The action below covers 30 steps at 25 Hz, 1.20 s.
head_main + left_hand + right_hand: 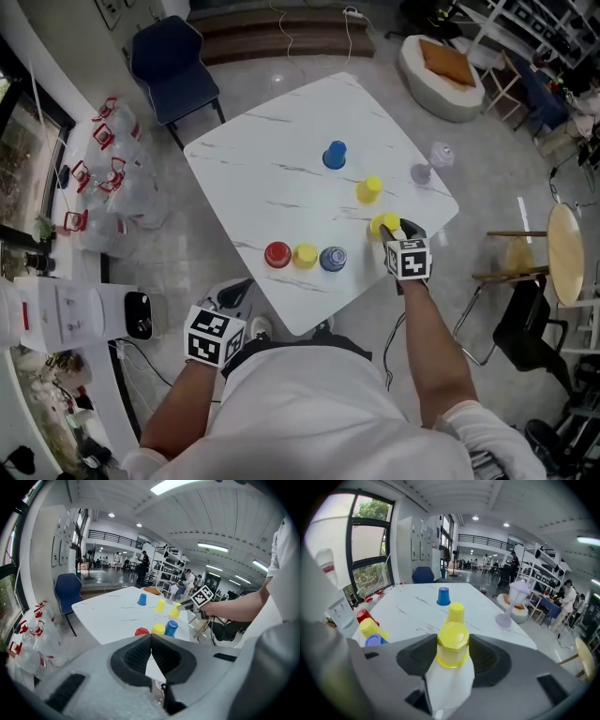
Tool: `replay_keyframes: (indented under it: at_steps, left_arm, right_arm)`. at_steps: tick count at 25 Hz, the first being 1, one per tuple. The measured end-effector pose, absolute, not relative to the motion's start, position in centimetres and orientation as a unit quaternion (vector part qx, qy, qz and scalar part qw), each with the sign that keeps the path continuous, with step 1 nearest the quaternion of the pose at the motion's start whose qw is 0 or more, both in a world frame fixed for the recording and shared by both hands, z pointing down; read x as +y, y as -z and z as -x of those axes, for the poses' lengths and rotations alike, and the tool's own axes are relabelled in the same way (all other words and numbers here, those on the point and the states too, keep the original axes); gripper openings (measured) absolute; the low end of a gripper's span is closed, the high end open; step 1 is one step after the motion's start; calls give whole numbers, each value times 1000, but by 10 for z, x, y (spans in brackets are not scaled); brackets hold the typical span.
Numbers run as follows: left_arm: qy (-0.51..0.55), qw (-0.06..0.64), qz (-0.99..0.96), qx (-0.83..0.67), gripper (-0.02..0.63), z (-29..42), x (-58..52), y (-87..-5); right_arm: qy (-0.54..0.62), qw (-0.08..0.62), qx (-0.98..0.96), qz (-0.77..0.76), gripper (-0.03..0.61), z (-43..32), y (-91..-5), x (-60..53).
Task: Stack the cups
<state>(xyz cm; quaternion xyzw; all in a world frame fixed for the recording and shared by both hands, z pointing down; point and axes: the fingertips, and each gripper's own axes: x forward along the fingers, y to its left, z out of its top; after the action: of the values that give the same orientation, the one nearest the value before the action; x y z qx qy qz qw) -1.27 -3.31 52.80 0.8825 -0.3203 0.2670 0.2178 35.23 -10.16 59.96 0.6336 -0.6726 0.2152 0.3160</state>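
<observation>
Head view: the right gripper (pixel 390 226) clamps an upturned yellow cup (pixel 380 224) near the right edge of the table (pixel 281 141). Left gripper view: the left gripper (pixel 151 641) is closed and empty, off the near corner. Right gripper view: the tapered cup may slip from the pads when lifted.

Near blue cup (pixel 374 641) half hidden behind right gripper (pixel 452 652); background people (pixel 513 565) too small.

Lilac table lamp (pixel 424 171), dark blue chair (pixel 171 61).
Lamp's up near the white tabletop's (pixel 272 141) right corner; chair's parked beyond its left corner.
</observation>
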Motion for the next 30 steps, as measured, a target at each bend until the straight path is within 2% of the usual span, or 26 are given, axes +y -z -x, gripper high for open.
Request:
replay_keyframes:
  at_steps: [11, 21, 30]
  left_arm:
    - [-263, 200, -898, -290, 9, 4, -37, -522]
    - [-268, 198, -902, -276, 9, 17, -29, -526]
    - [-262, 205, -898, -287, 9, 30, -24, -527]
  right_arm:
    - [-162, 288, -754, -568, 216, -240, -513, -86]
    - [-151, 332, -805, -468, 216, -115, -538, -71]
    - [-144, 350, -810, -447, 216, -89, -544, -82]
